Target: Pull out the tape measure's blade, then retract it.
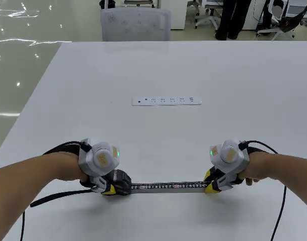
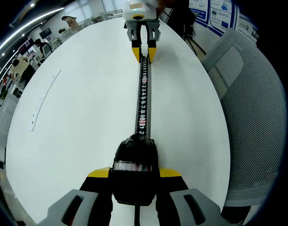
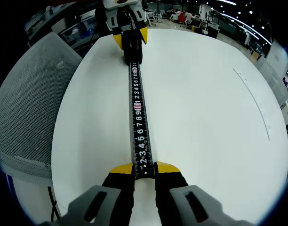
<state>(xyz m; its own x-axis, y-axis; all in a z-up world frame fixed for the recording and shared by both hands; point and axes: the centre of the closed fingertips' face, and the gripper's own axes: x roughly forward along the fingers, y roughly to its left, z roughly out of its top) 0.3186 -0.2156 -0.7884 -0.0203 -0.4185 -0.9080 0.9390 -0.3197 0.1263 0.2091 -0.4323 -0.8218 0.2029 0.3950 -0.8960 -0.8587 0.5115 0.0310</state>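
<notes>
We see a white table (image 1: 193, 65) with a white power strip (image 1: 166, 101) lying flat near its middle. A grey mesh chair (image 1: 136, 24) stands at its far edge on a glossy floor (image 1: 23, 30). Farther back are someone's dark-trousered legs (image 1: 233, 20).

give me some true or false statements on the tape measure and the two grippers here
1. The left gripper clamps the black tape measure case. True.
2. The blade is fully retracted. False: it is pulled out, spanning from the case to the right gripper.
3. The right gripper is shut on the blade's end. True.
4. The power strip lies under the blade. False: it lies farther off on the table, apart from it.
</notes>
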